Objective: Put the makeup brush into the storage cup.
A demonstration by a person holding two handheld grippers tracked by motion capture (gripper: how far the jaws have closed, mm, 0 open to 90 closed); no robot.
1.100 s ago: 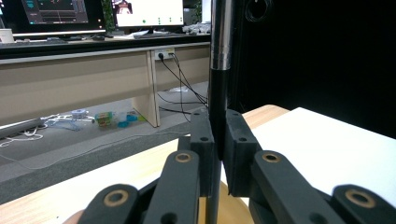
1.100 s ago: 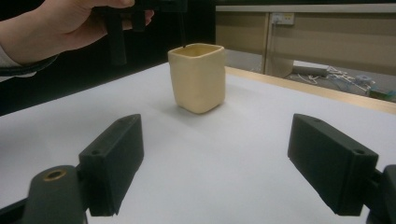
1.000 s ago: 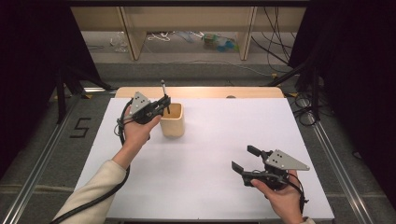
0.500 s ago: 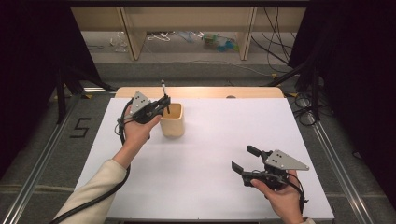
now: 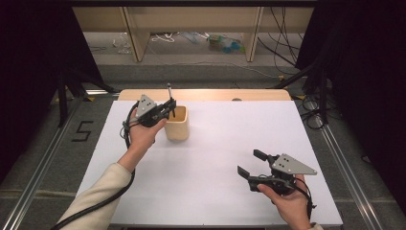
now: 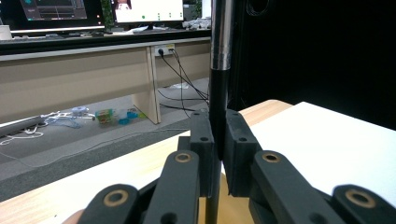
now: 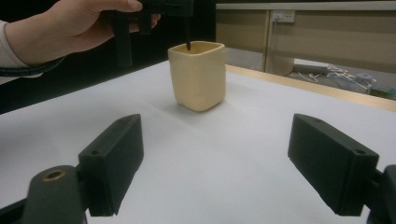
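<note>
A cream square cup (image 5: 176,123) (image 7: 198,75) stands upright on the white table sheet (image 5: 215,143), toward the back left. My left gripper (image 5: 171,108) (image 6: 218,140) hovers just over the cup's mouth, shut on a thin dark pen (image 5: 169,94) (image 6: 219,70) held upright, with a silver band on its shaft. The pen's lower tip (image 7: 187,45) hangs at the cup's rim. My right gripper (image 5: 249,164) (image 7: 219,163) rests open near the front right of the sheet, nothing between its jaws, facing the cup.
The wooden table edge (image 5: 210,94) runs behind the white sheet. Beyond it, cables and small items (image 5: 225,43) lie on the floor under a wooden bench. Metal rails (image 5: 344,167) flank the table on both sides.
</note>
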